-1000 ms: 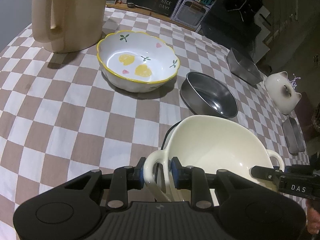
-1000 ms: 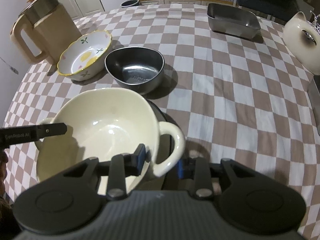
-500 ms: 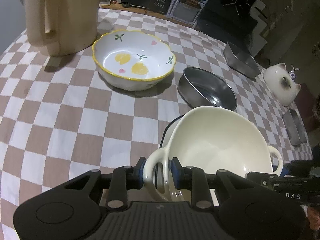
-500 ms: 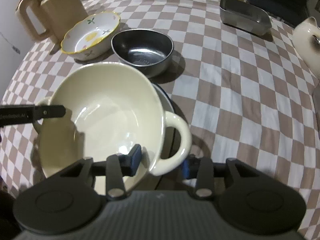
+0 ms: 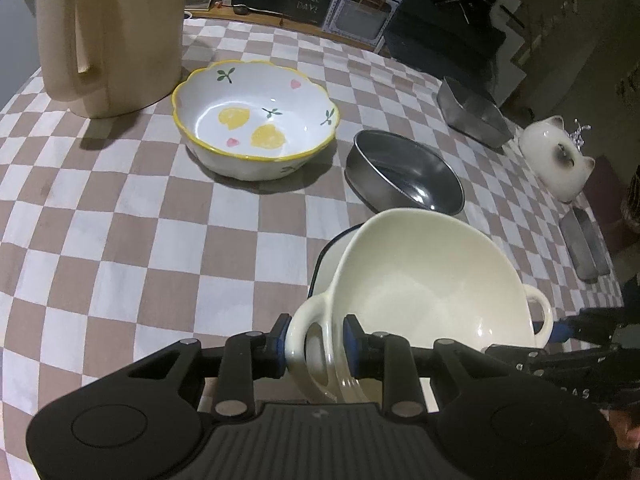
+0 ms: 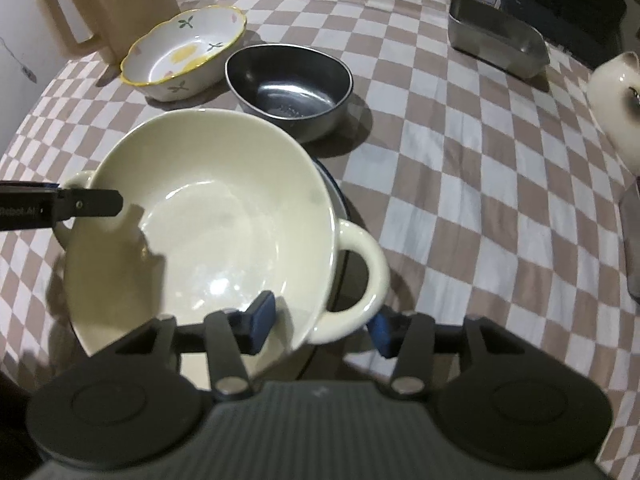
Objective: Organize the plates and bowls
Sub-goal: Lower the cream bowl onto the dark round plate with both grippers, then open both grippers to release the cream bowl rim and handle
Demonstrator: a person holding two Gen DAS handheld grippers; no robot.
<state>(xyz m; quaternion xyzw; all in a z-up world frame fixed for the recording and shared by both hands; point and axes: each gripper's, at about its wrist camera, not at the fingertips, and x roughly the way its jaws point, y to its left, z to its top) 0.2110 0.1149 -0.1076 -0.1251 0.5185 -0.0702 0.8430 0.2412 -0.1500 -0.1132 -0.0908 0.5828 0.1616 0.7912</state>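
Item: cream two-handled bowl, set on blue-rimmed plate near table's front edge. Left gripper clamps one handle; right gripper jaws opening, pads clear of other handle. Step: releasing after stacking. Next, likely: free left grip, withdraw upward

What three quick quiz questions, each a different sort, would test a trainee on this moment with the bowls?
1. True or false: the left gripper is clamped on a handle of the cream bowl.
2. What lies under the cream bowl: A) blue-rimmed plate, B) steel tray, C) bare cloth?
3. Fill in: the steel bowl sits beside the ___ bowl.

Key: 1 true. 2 A. 3 lemon-patterned.
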